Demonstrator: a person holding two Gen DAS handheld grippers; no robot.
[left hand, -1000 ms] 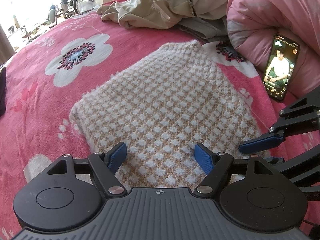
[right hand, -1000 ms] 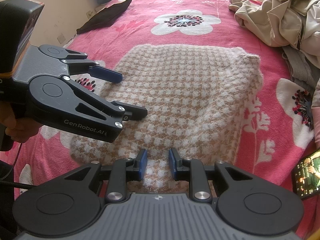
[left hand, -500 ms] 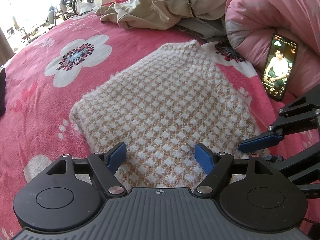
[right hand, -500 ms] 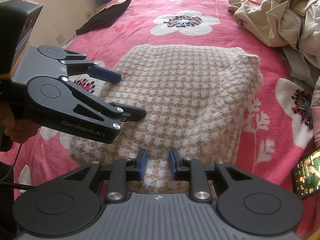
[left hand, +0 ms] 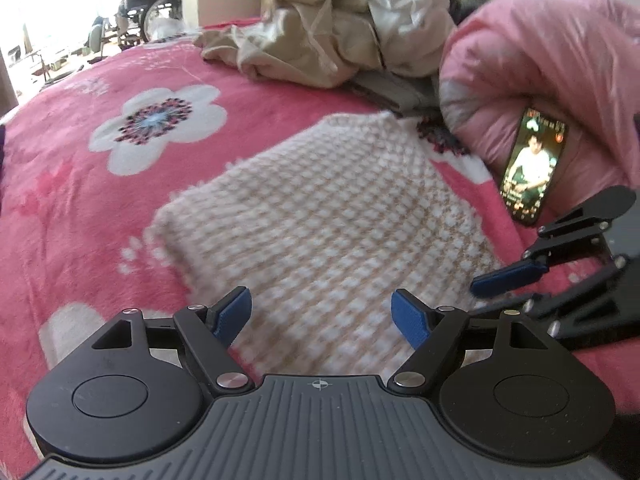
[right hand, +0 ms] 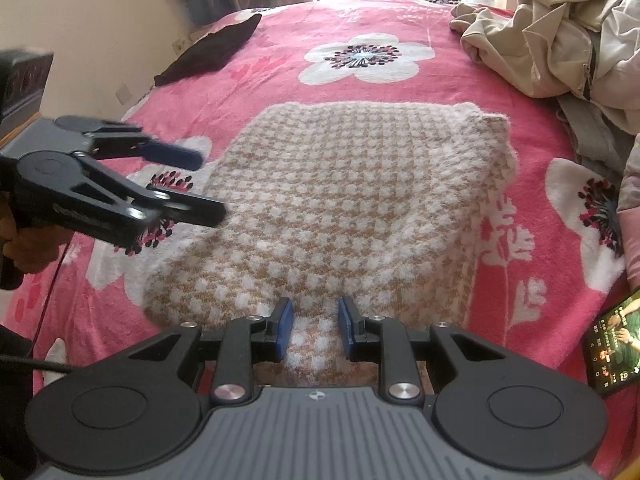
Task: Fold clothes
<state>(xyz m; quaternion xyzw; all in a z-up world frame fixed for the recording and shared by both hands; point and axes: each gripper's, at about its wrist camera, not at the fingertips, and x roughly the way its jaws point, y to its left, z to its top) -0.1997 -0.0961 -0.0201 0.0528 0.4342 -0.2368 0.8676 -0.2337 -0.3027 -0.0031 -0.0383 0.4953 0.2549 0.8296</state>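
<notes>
A folded knit garment with a beige-and-white check lies flat on the pink flowered blanket. In the left wrist view my left gripper hovers open over the garment's near edge, nothing between its blue pads. My right gripper reaches in at the right, by the garment's corner. In the right wrist view the garment fills the middle. My right gripper stands partly open above its near edge, the pads apart. My left gripper hangs open beside the garment's left side.
A heap of beige jackets lies at the back, also seen as the jackets. A rolled pink quilt has a lit phone leaning on it. A black cloth lies by the wall. A hand holds the left gripper.
My left gripper has drawn back to the left, off the garment's side, and its view is blurred with motion. My right gripper has hardly moved and keeps the same gap.
</notes>
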